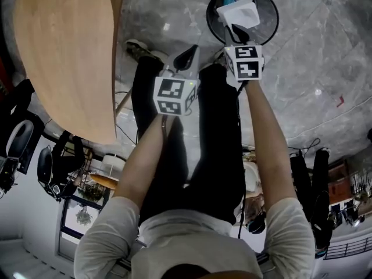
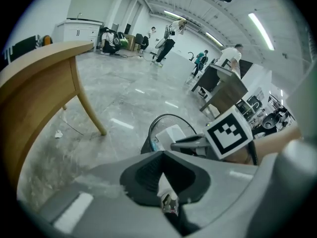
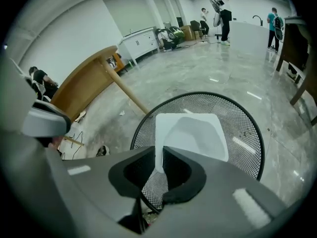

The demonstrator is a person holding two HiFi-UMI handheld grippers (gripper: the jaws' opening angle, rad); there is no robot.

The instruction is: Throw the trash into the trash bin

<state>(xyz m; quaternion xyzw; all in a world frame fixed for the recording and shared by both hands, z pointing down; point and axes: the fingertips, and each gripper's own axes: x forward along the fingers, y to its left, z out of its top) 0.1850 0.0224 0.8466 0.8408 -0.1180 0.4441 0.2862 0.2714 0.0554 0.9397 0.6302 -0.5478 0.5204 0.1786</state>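
A black mesh trash bin (image 1: 210,16) stands on the grey floor in front of the person's feet. My right gripper (image 1: 235,35) is shut on the rim of a white plastic tray (image 1: 239,13), which hangs over the bin's mouth. In the right gripper view the tray (image 3: 193,135) sticks up from the gripper (image 3: 159,160) above the bin (image 3: 242,123). My left gripper (image 1: 187,56) is left of the bin, over the floor. In the left gripper view that gripper (image 2: 166,177) is shut on a small crumpled wrapper (image 2: 167,200). The bin (image 2: 158,125) and tray (image 2: 171,134) lie beyond it.
A wooden table (image 1: 64,57) stands on the left, its leg (image 2: 89,110) slanting to the floor. A shoe (image 1: 136,48) sits near the bin. A paper scrap (image 2: 58,134) lies under the table. Several people and desks are far off across the hall.
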